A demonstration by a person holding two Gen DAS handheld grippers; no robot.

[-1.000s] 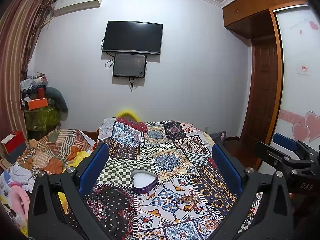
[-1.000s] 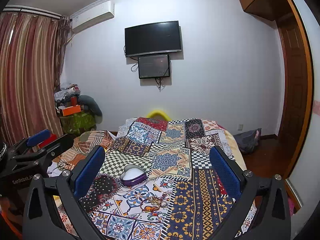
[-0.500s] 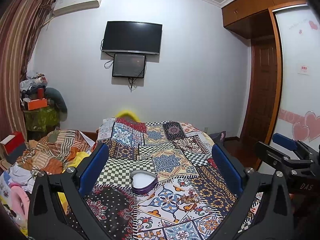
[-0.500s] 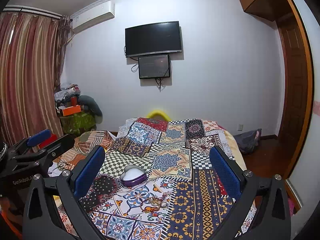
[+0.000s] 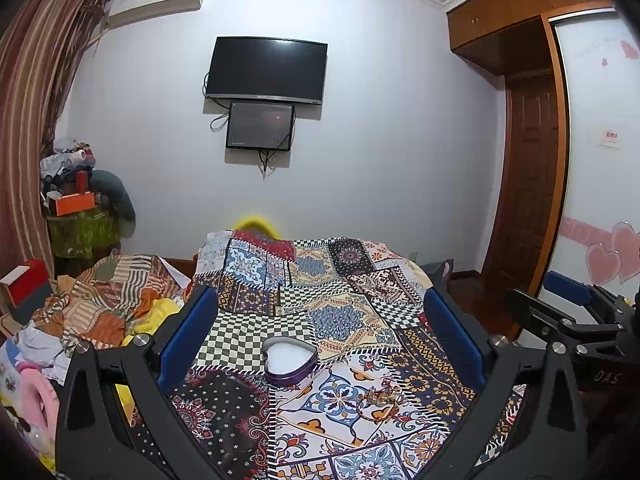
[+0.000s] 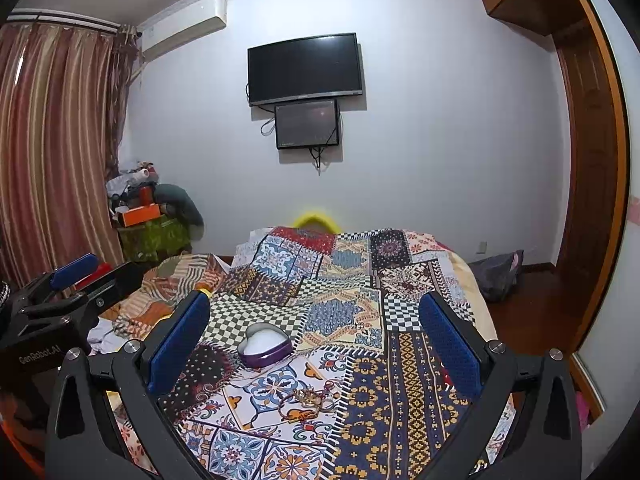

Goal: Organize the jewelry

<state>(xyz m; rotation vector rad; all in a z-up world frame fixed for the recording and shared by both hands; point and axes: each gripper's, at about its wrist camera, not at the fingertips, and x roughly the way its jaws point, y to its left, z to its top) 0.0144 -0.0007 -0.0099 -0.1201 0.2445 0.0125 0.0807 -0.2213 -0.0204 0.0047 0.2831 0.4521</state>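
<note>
A purple heart-shaped box (image 5: pixel 290 362) with a white lining lies lidless on the patchwork bedspread (image 5: pixel 340 320); the right wrist view has the same box (image 6: pixel 265 344). A small tangle of gold jewelry (image 5: pixel 380 394) rests on the cloth just right of and nearer than the box, and appears as the jewelry (image 6: pixel 310 398) in the right wrist view. My left gripper (image 5: pixel 320 332) hovers open above the bed, with the box between its blue pads. My right gripper (image 6: pixel 314 334) is open too, held above the box and jewelry. Each gripper shows at the edge of the other's view.
A heap of striped and yellow bedding (image 5: pixel 108 308) lies at the bed's left. Beyond it stands a cluttered green stand (image 5: pixel 80 224) by the curtain (image 6: pixel 52 152). A television (image 5: pixel 266 70) hangs on the far wall. A wardrobe (image 5: pixel 528 160) and dark floor lie right.
</note>
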